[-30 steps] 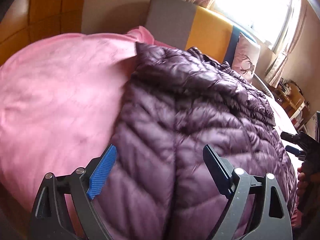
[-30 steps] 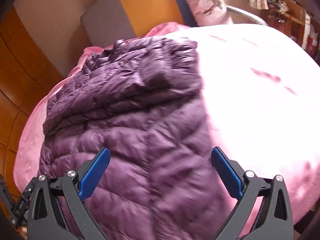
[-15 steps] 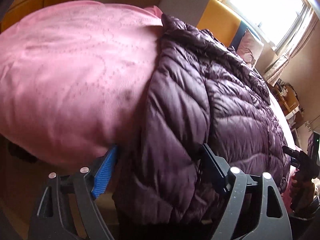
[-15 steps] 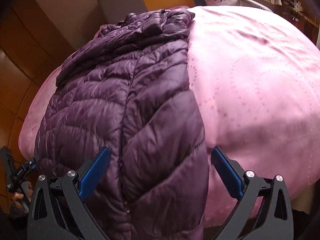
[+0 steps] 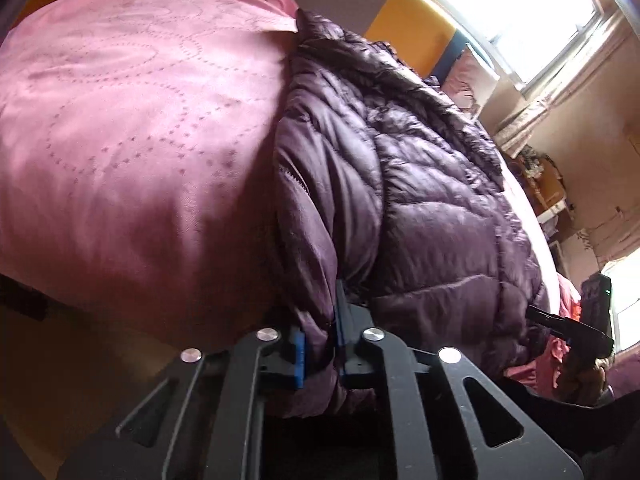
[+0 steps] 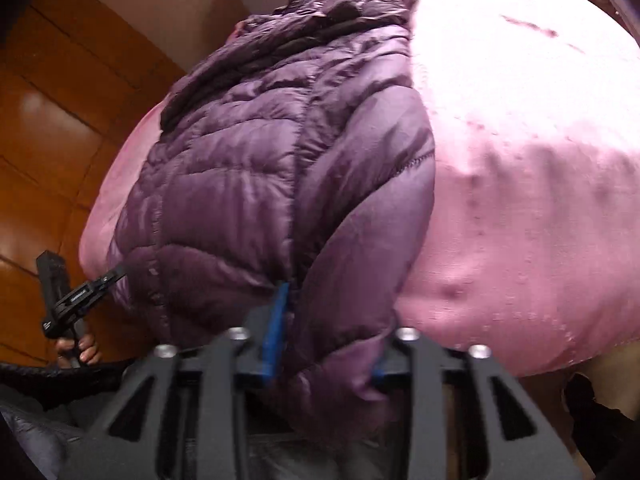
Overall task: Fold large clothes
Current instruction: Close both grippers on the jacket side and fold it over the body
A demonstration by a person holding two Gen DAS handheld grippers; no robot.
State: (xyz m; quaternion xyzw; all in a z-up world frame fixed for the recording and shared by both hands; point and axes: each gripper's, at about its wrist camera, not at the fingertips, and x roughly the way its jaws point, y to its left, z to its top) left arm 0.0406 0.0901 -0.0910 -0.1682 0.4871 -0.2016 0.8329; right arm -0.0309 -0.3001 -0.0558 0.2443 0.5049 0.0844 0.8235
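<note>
The left claw (image 5: 320,344) is a matte black plastic frame with triangular cut-outs, round silver screw heads on its linkage arms, and blue ribbed pads on its fingers. The right claw (image 6: 324,344) is built identically. A dark sleeve (image 6: 60,376) covers one wrist.

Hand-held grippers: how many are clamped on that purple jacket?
2: the left hand-held gripper pinches the purple jacket at its near left hem, the right hand-held gripper at its near right hem.
</note>
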